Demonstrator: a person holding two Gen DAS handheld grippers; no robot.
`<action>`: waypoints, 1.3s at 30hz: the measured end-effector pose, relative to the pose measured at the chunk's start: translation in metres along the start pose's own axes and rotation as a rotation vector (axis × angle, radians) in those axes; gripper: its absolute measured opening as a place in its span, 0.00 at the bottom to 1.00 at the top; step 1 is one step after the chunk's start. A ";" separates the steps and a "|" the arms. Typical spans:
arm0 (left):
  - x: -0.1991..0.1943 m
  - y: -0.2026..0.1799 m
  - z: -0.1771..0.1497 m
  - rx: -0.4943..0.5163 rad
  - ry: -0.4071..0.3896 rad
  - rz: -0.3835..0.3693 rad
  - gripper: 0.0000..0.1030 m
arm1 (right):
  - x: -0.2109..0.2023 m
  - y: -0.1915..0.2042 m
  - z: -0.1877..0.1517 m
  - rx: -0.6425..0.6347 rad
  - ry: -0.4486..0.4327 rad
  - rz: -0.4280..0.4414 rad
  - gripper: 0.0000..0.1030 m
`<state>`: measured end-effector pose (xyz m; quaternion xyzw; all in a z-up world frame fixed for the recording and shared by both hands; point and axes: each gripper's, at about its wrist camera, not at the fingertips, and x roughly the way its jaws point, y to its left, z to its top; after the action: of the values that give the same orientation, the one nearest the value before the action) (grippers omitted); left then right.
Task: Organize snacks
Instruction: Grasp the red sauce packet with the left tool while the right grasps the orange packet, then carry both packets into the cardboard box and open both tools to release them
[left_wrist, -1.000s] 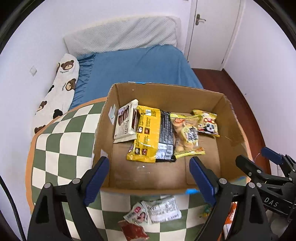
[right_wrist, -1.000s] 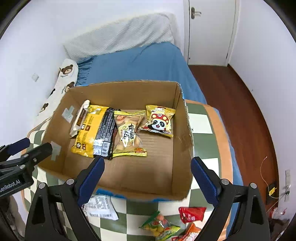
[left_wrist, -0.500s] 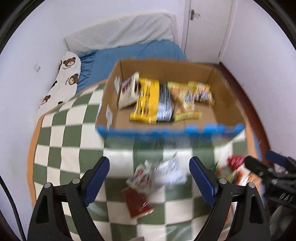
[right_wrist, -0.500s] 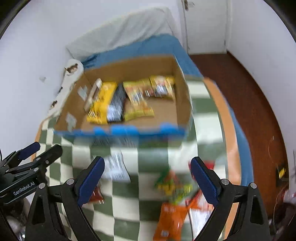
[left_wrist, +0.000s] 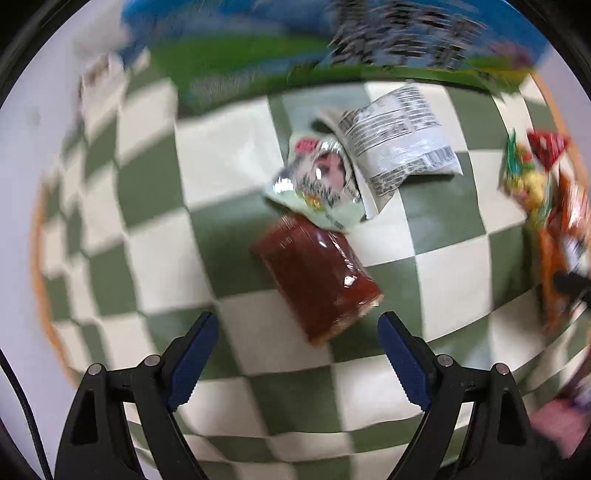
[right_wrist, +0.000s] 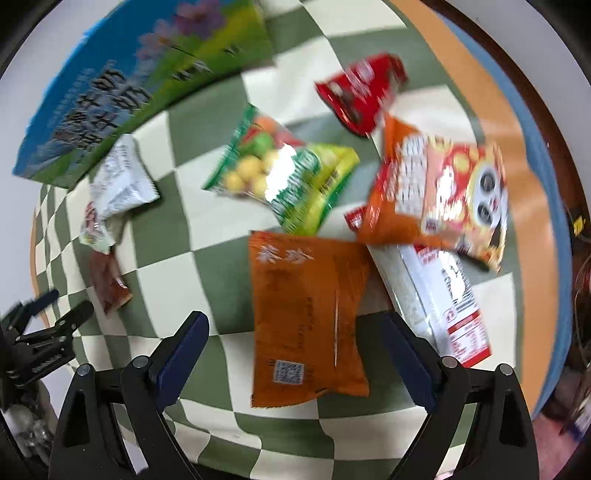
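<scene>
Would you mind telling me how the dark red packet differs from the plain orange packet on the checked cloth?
The dark red packet is clear-wrapped and glossy; the orange packet is opaque and printed. A pale green packet overlaps the red one's end; nothing covers the orange one. Both lie flat on the checked cloth.

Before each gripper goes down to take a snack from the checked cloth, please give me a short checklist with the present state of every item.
1. Left gripper open and empty: ok.
2. Right gripper open and empty: ok.
3. Dark red packet ahead of the left gripper, between the lines of its fingers: ok.
4. Dark red packet free of other snacks: not ok, the pale green packet overlaps its far end.
5. Orange packet lies between the right fingers: ok.
6. Orange packet free of neighbours: cannot tell, the white and red packet lies against its right edge and the picture is blurred.
</scene>
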<state>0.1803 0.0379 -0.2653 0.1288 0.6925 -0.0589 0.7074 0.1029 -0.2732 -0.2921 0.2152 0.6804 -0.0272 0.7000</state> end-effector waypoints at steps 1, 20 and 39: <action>0.005 0.005 0.002 -0.041 0.019 -0.027 0.86 | 0.004 -0.003 -0.001 0.017 0.000 0.007 0.93; 0.049 -0.003 -0.064 -0.197 0.076 -0.095 0.52 | 0.044 0.038 -0.035 -0.139 0.046 -0.005 0.57; 0.071 -0.012 -0.099 -0.273 0.112 -0.125 0.52 | 0.050 0.049 -0.030 -0.247 0.136 -0.052 0.77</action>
<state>0.0841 0.0595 -0.3377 -0.0087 0.7392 -0.0011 0.6734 0.0945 -0.2058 -0.3268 0.1111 0.7298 0.0534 0.6725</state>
